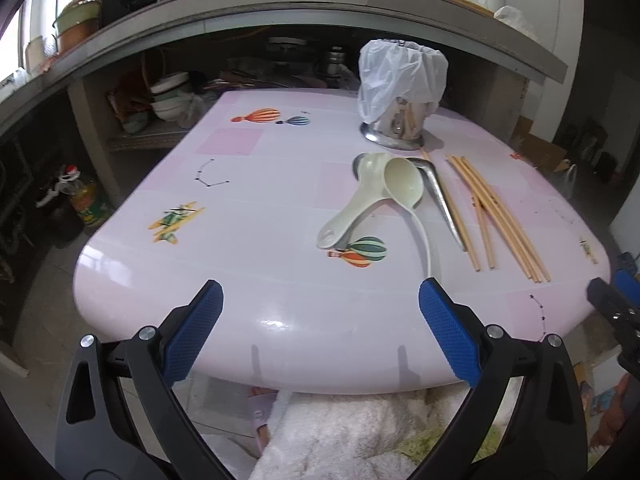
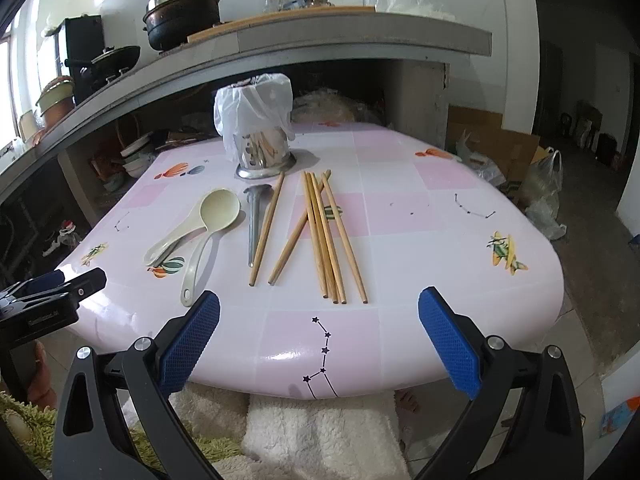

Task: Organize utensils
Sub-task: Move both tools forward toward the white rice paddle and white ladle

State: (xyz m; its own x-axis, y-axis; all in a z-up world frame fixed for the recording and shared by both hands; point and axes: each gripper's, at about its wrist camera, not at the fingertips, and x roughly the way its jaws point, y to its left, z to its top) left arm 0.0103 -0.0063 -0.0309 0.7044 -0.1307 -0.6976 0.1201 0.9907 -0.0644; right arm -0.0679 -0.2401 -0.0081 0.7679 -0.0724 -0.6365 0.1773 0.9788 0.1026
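A: What is laid out on the pink table point(image 2: 400, 240)?

B: Seven wooden chopsticks point(image 2: 326, 240) are counted in the right wrist view — two lying apart at the left, five bunched and crossing at the right. Two cream plastic spoons point(image 2: 218, 210) are seen overlapping, and one metal spoon point(image 2: 254, 216) lies just beside the leftmost chopstick.

A: And the holder?

B: One steel utensil holder point(image 2: 262, 152) is stood upright behind them, its top draped with a white plastic bag point(image 2: 254, 100); some sticks are seen inside.

A: The grippers?

B: Both are held at the near edge — the left gripper point(image 1: 320, 332) and the right gripper point(image 2: 319, 340) are each spread wide, nothing gripped.
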